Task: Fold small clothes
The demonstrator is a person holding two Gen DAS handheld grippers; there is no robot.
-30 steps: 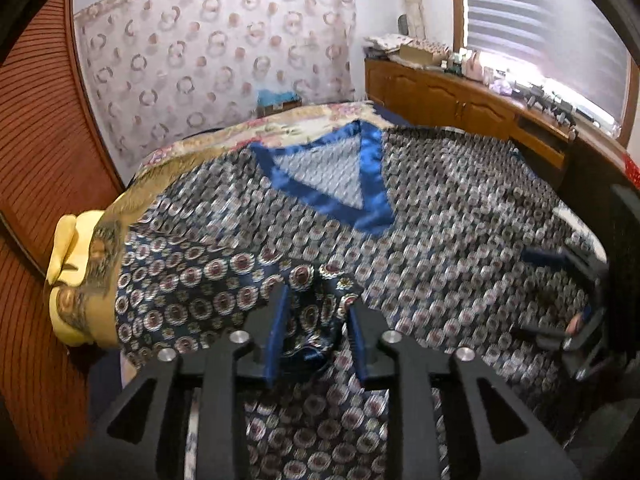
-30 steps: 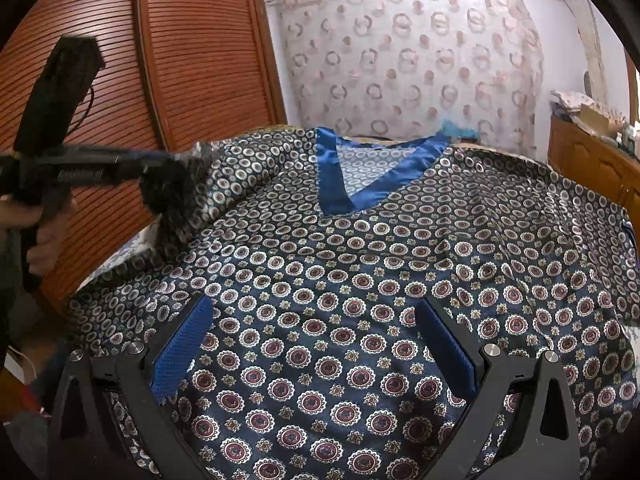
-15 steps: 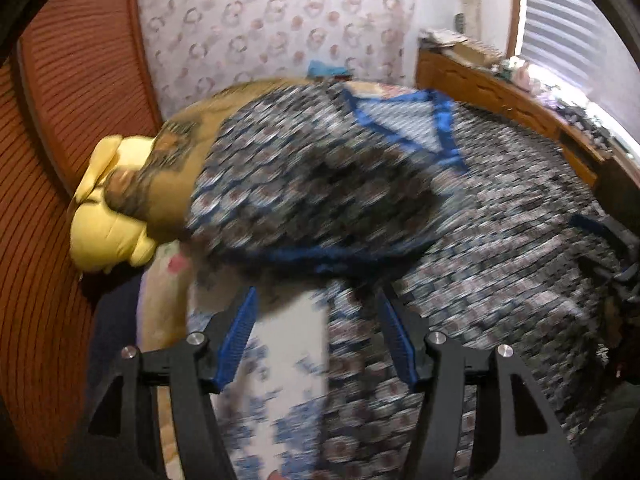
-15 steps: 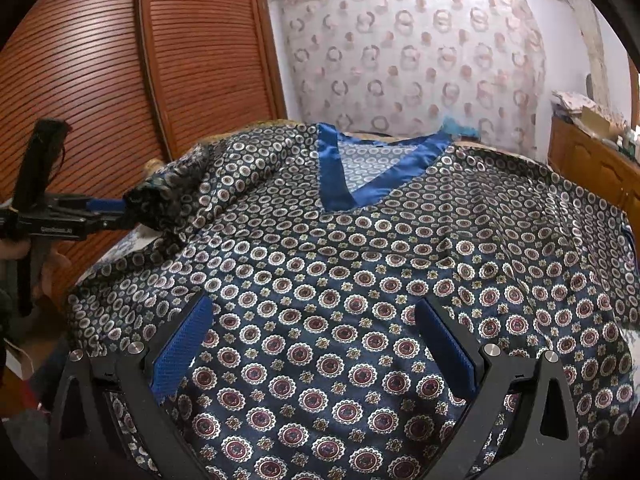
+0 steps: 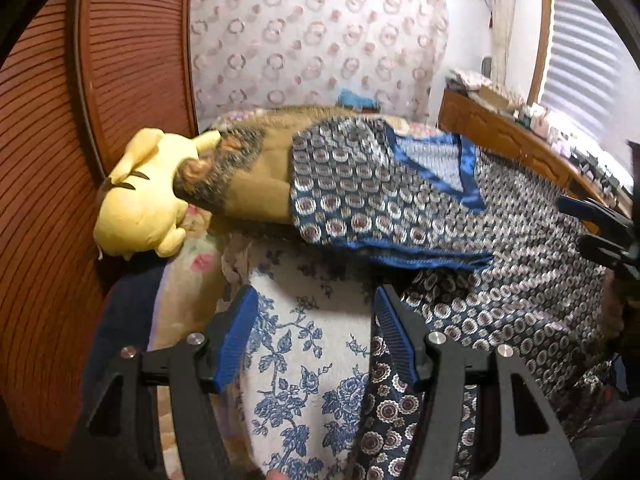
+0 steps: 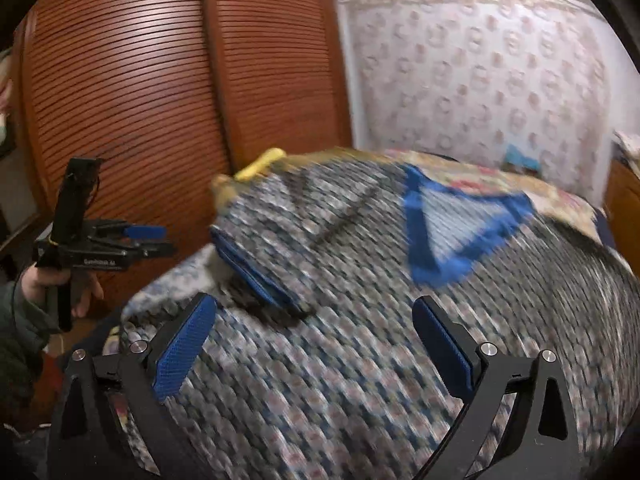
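A navy shirt [image 5: 500,240] with a round medallion print and a blue V-neck [image 5: 440,168] lies spread on the bed. Its sleeve [image 5: 360,200] is folded inward over the chest, blue cuff edge showing. My left gripper [image 5: 316,300] stands open over the floral bedsheet just left of the shirt's side, with nothing between its fingers. In the right wrist view the shirt [image 6: 360,360] is blurred. There my right gripper [image 6: 312,308] hangs open above its lower body, holding nothing, and the folded sleeve [image 6: 256,256] lies ahead of it. The left gripper [image 6: 164,240] shows at the far left.
A yellow plush toy [image 5: 140,200] lies at the bed's left edge against slatted wooden doors [image 6: 140,80]. The white and blue floral bedsheet [image 5: 304,360] is bare beside the shirt. A wooden dresser [image 5: 500,132] runs along the window side. A hand [image 6: 44,280] holds the left gripper.
My left gripper let go of the sleeve, opened and drew back to the left off the shirt. The sleeve now lies folded over the chest. My right gripper has lifted and swung, blurring its view.
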